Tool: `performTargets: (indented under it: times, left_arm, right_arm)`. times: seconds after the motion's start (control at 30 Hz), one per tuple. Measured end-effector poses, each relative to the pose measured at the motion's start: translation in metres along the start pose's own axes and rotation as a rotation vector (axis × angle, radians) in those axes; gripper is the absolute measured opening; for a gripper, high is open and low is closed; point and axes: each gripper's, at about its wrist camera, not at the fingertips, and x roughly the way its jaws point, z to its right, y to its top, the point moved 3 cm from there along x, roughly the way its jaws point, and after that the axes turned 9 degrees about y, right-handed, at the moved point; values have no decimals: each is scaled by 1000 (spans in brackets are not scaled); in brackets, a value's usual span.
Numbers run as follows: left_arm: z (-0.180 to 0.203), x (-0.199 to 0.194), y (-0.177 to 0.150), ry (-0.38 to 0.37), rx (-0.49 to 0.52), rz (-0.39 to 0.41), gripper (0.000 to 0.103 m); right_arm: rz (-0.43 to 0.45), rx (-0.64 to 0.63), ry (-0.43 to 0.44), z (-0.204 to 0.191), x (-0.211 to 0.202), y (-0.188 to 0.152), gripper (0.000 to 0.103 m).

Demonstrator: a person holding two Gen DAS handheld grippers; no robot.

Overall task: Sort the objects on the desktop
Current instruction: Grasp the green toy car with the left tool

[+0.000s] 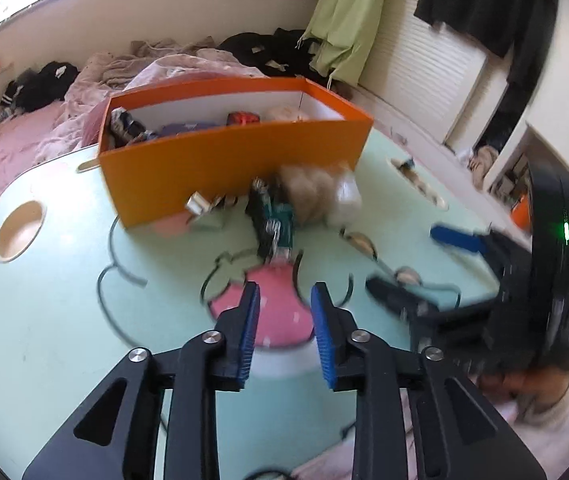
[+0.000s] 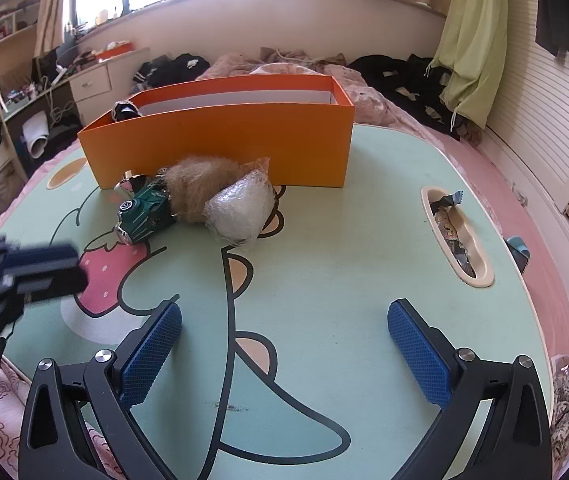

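Note:
An orange box stands at the far side of the mint-green cartoon table; it shows in the left wrist view with several small items inside. In front of it lie a green toy car, a tan furry ball and a clear plastic bag; the left wrist view shows the car, fur and bag blurred. My left gripper is open and empty above the pink strawberry print, short of the car. My right gripper is wide open and empty over the table's near part.
A beige slot at the table's right holds wrappers. A round recess is at the table's left. A bed with pink bedding and dark clothes lies behind the box. Drawers and a cluttered desk stand at the left.

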Motion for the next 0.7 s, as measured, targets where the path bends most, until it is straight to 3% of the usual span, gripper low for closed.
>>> performTargets:
  times: [0.13, 0.27, 0.3, 0.37, 0.43, 0.7]
  left_arm:
    - [9, 12, 22, 35, 21, 18, 54]
    - [15, 30, 36, 92, 43, 5, 54]
    - [16, 35, 37, 93, 41, -15, 53]
    - [17, 42, 35, 92, 38, -34, 27]
    - [16, 45, 33, 68, 33, -48, 20]
    - [8, 16, 16, 35, 38, -15, 19]
  right_arm:
    - [0, -1, 0, -1, 0, 0, 103]
    - [0, 0, 0, 0, 0, 0, 103]
    - [0, 0, 0, 0, 0, 0, 103]
    - [0, 0, 0, 0, 0, 0, 103]
    - [1, 0, 0, 0, 0, 0, 103]
    - [1, 1, -2, 1, 0, -1, 103]
